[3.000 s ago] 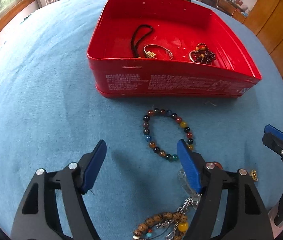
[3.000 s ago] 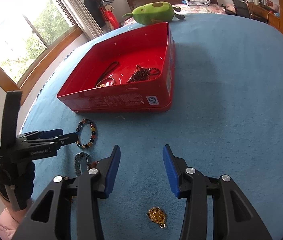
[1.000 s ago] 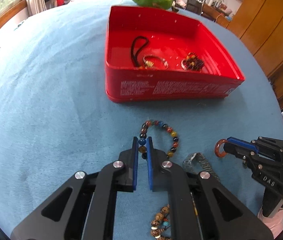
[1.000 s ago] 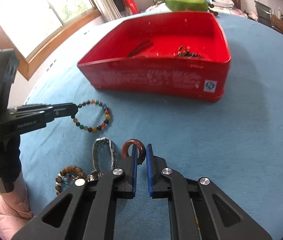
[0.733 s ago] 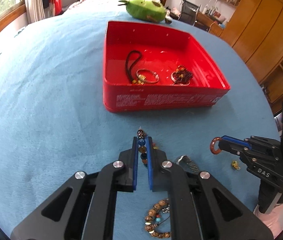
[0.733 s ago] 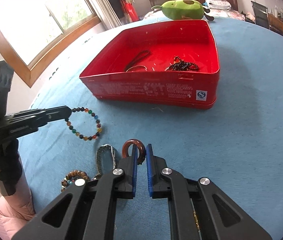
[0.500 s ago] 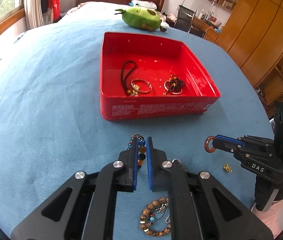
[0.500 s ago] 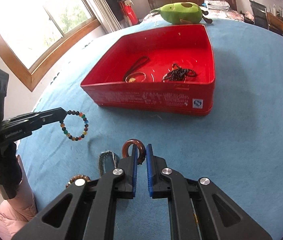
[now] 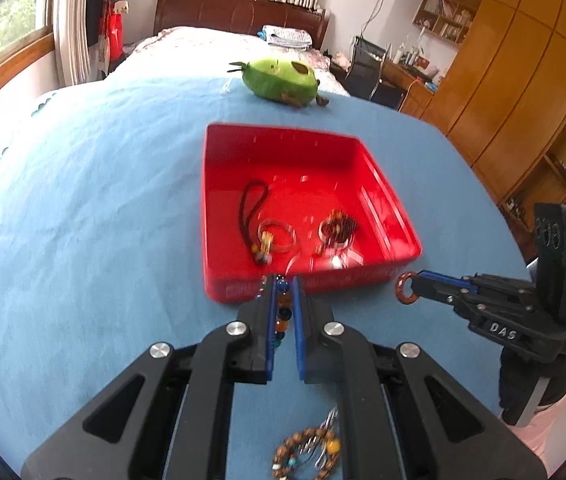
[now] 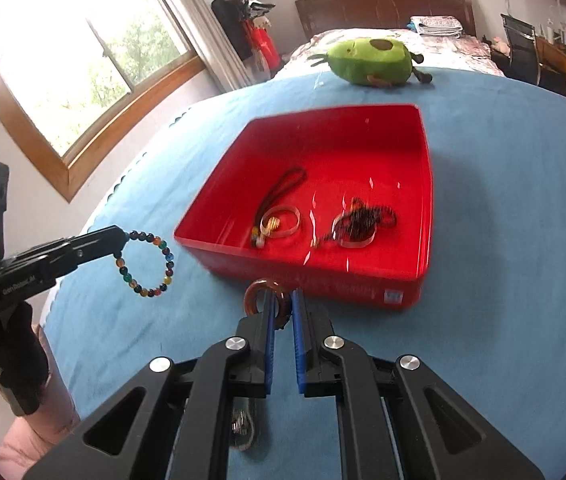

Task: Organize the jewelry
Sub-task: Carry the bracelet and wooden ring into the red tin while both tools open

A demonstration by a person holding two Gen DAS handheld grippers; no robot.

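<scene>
A red tin box (image 9: 219, 216) (image 10: 423, 200) sits on the blue cloth and holds a black cord (image 9: 249, 200), a silver bangle (image 10: 281, 222) and a dark bead bracelet (image 10: 357, 220). My left gripper (image 9: 284, 286) (image 10: 123, 236) is shut on a multicoloured bead bracelet (image 9: 283, 304) (image 10: 151, 264), which hangs in the air left of the box's near wall. My right gripper (image 10: 281, 300) (image 9: 413, 286) is shut on a reddish-brown ring (image 10: 259, 300) (image 9: 406, 293), held just before the box's near wall.
A wooden bead bracelet (image 9: 307, 452) with a silvery chain lies on the cloth under my left gripper. A metal watch (image 10: 243, 428) lies under my right gripper. A green plush toy (image 9: 281, 80) sits beyond the box. A person's pink sleeve (image 10: 35, 432) shows at the left.
Both grippers have risen off the cloth with their pieces, and the bead bracelet now hangs free. The box looks farther below and its inside is in fuller view.
</scene>
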